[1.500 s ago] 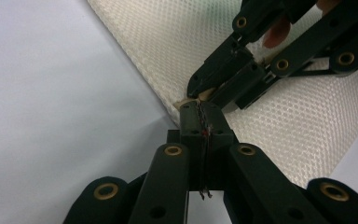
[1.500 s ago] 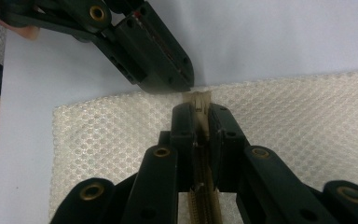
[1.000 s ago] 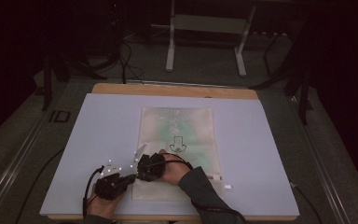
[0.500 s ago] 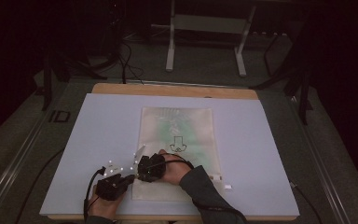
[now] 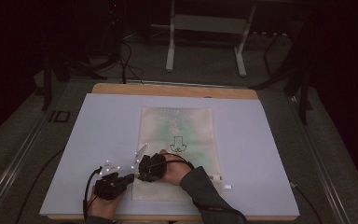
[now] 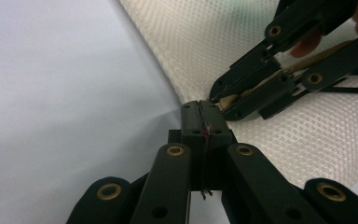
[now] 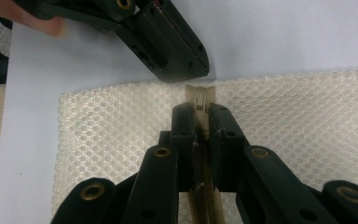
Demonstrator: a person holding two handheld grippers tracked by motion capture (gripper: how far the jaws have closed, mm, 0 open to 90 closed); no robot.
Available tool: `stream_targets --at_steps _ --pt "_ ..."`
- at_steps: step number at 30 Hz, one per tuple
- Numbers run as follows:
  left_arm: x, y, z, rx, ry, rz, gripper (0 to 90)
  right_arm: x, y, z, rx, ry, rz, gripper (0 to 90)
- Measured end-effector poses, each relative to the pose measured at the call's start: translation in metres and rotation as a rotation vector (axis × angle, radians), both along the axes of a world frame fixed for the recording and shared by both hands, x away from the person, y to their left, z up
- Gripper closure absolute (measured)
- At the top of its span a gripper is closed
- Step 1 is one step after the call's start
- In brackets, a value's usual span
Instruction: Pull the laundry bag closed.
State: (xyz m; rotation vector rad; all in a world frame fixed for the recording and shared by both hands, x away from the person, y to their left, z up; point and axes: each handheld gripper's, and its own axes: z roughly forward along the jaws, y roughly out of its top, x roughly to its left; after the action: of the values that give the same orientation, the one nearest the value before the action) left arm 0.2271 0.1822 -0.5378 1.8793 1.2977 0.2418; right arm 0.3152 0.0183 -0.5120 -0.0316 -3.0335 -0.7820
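A pale mesh bag (image 5: 177, 135) with a green print inside lies flat on the white table cover (image 5: 98, 126). At its near left edge my left gripper (image 5: 131, 178) is shut on the bag's edge (image 6: 200, 105) by the zipper's end. My right gripper (image 5: 141, 171) comes in from the right, tips almost touching the left one's. It is shut on the beige zipper (image 7: 200, 95), which runs between its jaws along the mesh (image 7: 307, 112). In the left gripper view the right gripper (image 6: 223, 100) shows just past my own jaws. In the right gripper view the left gripper (image 7: 200, 70) reaches in from the upper left.
The cover lies on a wooden table whose far edge (image 5: 175, 90) shows. Small white bits (image 5: 227, 187) lie by the bag's near right corner. Metal stand legs (image 5: 170, 51) and cables (image 5: 121, 60) are on the dark floor beyond the table.
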Motion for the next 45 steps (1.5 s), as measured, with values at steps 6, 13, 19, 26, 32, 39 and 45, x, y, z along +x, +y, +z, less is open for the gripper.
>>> stream_targets --at_steps 6,13,19,26,32,39,45 --pt "-0.002 -0.004 0.000 0.010 -0.002 -0.011 89.4 0.001 -0.001 -0.001 0.012 0.003 0.001 82.0" --pt "-0.001 -0.003 -0.002 0.004 -0.008 -0.025 89.3 0.001 -0.001 -0.001 0.010 0.001 0.002 81.9" --pt "0.000 -0.004 -0.002 0.010 -0.017 -0.026 89.2 0.001 -0.001 -0.001 0.013 0.004 -0.001 81.9" --pt "-0.001 -0.009 -0.002 0.042 -0.014 -0.007 89.8 0.000 0.000 -0.001 0.011 -0.007 0.004 82.0" --pt "0.000 -0.012 0.000 0.068 -0.005 -0.005 90.0 -0.002 0.000 0.000 -0.005 -0.024 0.014 82.1" --pt "-0.001 -0.012 0.000 0.068 0.000 0.004 90.0 -0.004 -0.001 0.001 -0.017 -0.029 0.019 82.2" --pt "-0.001 -0.011 -0.001 0.062 0.001 0.006 90.0 -0.004 -0.010 0.002 -0.035 -0.034 0.017 82.3"
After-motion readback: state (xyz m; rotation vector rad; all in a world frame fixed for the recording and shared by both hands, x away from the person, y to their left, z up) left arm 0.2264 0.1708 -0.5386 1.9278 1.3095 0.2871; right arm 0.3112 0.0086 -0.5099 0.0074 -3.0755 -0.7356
